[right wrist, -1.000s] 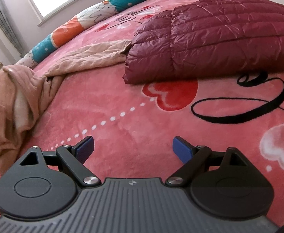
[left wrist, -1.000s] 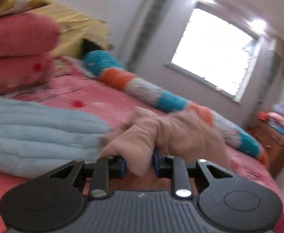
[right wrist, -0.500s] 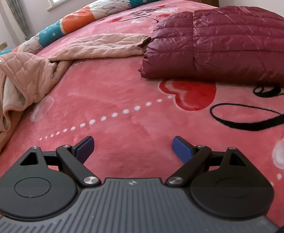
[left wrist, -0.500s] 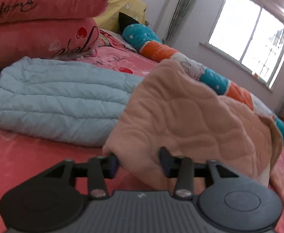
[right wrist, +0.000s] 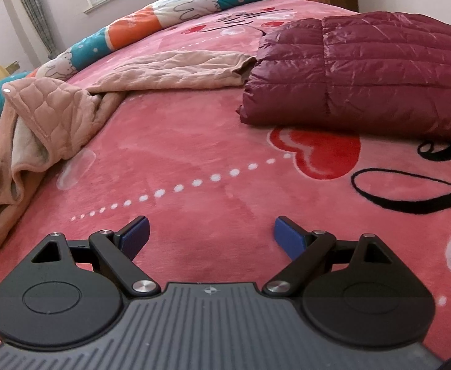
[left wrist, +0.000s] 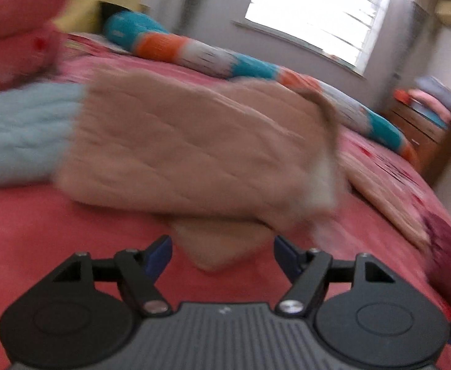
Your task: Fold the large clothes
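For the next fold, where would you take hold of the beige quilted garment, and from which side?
Probably the beige quilted garment at its raised, folded-over corner, coming from the bare blanket side; that edge stands clear of the bed, whereas its far end lies flat against the maroon jacket.

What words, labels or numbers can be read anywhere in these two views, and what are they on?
No text can be read with confidence.
Pink bed blanket: dark cursive lettering near its far end, too distant and distorted to read.
Same blanket, near right: large black script strokes, cut off by the frame edge, not readable as a word.
Left wrist view: motion-blurred; nothing legible on the pink pillows or anything else.
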Motion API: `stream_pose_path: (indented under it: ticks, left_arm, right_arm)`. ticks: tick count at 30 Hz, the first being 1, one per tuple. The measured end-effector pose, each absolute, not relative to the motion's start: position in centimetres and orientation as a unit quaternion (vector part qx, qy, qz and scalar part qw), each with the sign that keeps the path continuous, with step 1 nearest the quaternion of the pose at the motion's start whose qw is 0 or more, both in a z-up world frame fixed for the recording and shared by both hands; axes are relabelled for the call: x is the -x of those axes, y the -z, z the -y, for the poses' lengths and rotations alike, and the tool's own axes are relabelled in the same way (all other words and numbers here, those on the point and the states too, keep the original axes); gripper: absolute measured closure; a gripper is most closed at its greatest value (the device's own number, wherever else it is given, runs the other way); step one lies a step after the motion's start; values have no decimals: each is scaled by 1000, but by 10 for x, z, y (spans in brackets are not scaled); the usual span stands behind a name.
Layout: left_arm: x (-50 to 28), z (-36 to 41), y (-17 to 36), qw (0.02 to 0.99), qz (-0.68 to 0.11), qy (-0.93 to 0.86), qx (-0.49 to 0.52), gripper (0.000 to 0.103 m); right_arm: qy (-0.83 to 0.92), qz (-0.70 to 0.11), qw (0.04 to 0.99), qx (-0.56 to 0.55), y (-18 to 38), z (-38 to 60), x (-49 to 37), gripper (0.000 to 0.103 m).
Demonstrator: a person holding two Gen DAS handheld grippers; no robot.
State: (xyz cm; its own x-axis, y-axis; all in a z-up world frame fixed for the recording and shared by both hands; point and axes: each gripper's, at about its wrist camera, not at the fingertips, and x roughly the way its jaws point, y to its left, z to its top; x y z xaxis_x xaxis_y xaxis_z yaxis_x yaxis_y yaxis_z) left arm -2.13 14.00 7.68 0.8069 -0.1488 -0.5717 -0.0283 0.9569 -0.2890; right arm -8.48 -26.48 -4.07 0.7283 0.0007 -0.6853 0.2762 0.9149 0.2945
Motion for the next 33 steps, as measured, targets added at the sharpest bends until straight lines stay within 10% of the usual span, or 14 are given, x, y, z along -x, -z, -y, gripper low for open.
stream_pose_path:
  ticks: [24,33]
  left_arm:
    - [-73,-100,-31,929,-275,1,248,45]
    - [-68,-98,-54,935,-258,0,243,93]
  right_arm:
    - [31,-357,912,-198,42,259,55,0]
    - [27,-357,910,-207,41,261,54,0]
